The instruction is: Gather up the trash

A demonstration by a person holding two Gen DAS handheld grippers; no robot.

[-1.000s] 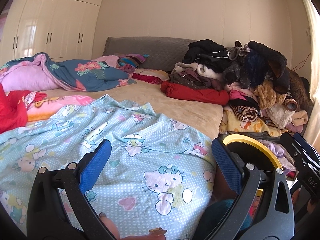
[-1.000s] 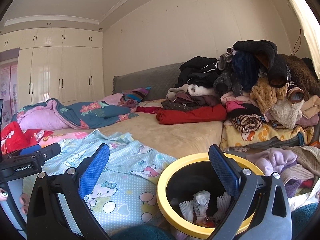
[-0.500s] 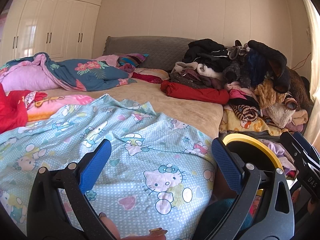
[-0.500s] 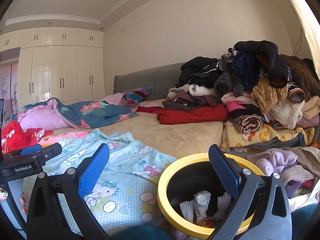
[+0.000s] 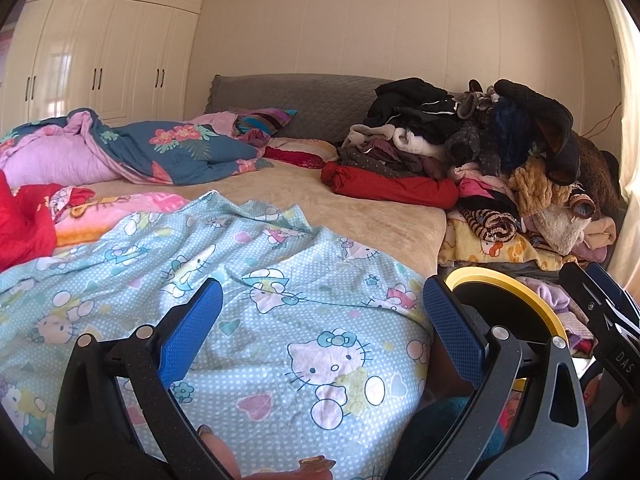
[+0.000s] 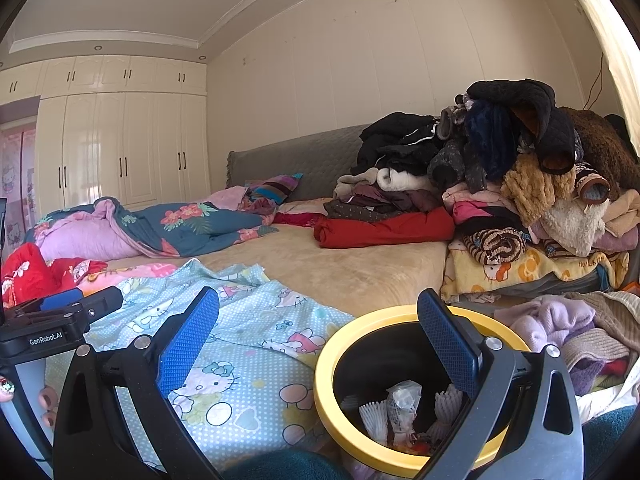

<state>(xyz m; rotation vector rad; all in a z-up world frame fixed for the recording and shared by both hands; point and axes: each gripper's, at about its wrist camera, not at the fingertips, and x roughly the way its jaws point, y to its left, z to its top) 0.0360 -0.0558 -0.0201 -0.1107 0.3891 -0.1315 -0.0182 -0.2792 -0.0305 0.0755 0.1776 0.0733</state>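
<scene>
Practically nothing has changed over the last second; both wrist views match the earlier ones almost line for line, so the person appears to be pausing, not acting; the left gripper [image 5: 322, 322] hangs over the Hello Kitty sheet [image 5: 280, 344] with its jaws spread wide and nothing between them; the right gripper [image 6: 318, 334] is likewise wide open and empty, poised just above the yellow-rimmed bin [image 6: 332, 356], which stands beside the bed [image 6: 340, 268] near the clothes pile [image 6: 508, 184]; the bin already holds crumpled wrappers and paper [image 6: 404, 404], so some trash seems collected; no loose trash shows on the bedding in either view, which suggests the task is either close to finished or waiting on a search for the next piece; the stillness most likely means the person is looking around before reaching again
</scene>
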